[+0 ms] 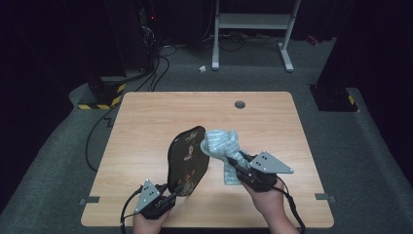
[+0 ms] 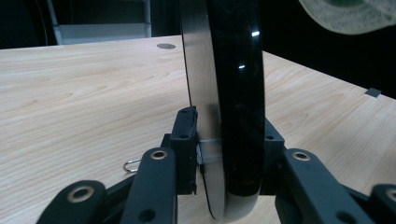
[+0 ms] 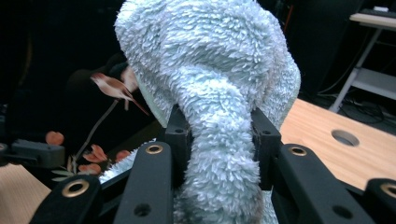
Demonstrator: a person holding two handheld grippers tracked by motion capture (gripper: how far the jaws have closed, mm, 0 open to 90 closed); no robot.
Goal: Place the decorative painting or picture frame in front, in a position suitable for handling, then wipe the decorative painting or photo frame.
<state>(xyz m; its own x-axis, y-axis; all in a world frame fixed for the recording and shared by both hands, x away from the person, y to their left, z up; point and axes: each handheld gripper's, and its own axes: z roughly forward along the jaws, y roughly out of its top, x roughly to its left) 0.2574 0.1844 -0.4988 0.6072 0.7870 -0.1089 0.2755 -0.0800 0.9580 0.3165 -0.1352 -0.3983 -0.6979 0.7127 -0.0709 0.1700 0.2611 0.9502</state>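
Note:
A black oval plate painted with a bird and flowers stands on its edge over the wooden table, tilted. My left gripper is shut on its lower rim. In the left gripper view the plate rises edge-on between the pads of that gripper. My right gripper is shut on a light blue fluffy cloth, whose bunched top lies against the plate's upper right side. The right gripper view has the cloth pinched between the jaws of that gripper, with the plate's painted face just behind it.
A round cable hole sits near the table's far edge. Beyond the table stand a white desk frame and a yellow-black striped base with cables on the floor. A small metal hook lies on the table by the left gripper.

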